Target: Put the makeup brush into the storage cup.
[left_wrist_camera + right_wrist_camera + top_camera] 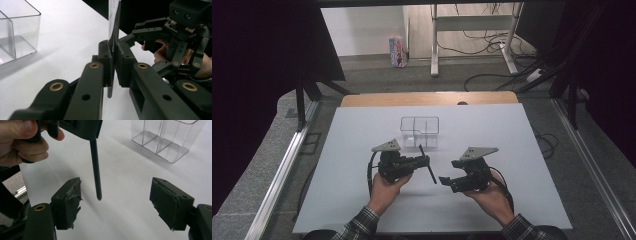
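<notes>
- Slip risk: left gripper clamps thin black rod near mid-length only; rod could pivot.
- Right gripper open beside rod tip; mistimed closing may knock it.
- Clear divided box behind.

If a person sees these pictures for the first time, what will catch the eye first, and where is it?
First, the thin black rod near the middle of the white table, clamped upright-tilted in the left gripper. Next, the right gripper just beside it, with its jaws wide open and pointing toward the rod. Behind both stands a clear plastic box with compartments, which looks empty.
</notes>
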A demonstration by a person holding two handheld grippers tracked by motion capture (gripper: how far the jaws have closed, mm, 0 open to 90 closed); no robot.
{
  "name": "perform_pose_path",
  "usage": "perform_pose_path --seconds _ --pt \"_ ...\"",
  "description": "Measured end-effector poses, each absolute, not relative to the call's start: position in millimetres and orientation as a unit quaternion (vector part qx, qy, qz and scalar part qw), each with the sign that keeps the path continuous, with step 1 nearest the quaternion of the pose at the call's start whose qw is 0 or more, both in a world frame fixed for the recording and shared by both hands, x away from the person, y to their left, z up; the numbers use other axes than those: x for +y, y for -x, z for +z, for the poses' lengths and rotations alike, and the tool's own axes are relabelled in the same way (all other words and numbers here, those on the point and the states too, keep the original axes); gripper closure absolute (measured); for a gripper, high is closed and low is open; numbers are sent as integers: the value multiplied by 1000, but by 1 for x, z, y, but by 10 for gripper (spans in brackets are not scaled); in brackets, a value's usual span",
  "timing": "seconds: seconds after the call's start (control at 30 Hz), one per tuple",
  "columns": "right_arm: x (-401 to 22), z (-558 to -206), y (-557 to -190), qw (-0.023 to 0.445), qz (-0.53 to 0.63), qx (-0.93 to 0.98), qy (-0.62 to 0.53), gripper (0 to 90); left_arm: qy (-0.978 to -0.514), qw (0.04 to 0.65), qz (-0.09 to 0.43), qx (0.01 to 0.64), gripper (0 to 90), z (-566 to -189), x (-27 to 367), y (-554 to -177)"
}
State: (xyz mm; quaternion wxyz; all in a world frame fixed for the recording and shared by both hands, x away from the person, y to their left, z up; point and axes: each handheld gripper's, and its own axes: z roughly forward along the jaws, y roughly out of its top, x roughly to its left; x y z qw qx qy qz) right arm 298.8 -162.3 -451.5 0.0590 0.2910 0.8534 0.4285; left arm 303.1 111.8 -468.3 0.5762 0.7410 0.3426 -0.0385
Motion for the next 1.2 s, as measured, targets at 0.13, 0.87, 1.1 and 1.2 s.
perform_pose_path --seconds 0.13,0.87,1.1,1.2 --pt "-165 -451 -299 58 429 852 -294 237 -743 573 -34 344 838 -468 115 -303" --pt "-193 -453 -311 85 406 855 -312 111 -756 541 21 367 837 -464 138 -303" --pt "-199 -459 -315 98 378 866 -313 68 -757 534 41 374 836 -462 143 -305" --pt "-209 -461 -317 99 370 868 -317 55 -756 533 44 378 836 -461 144 -307"
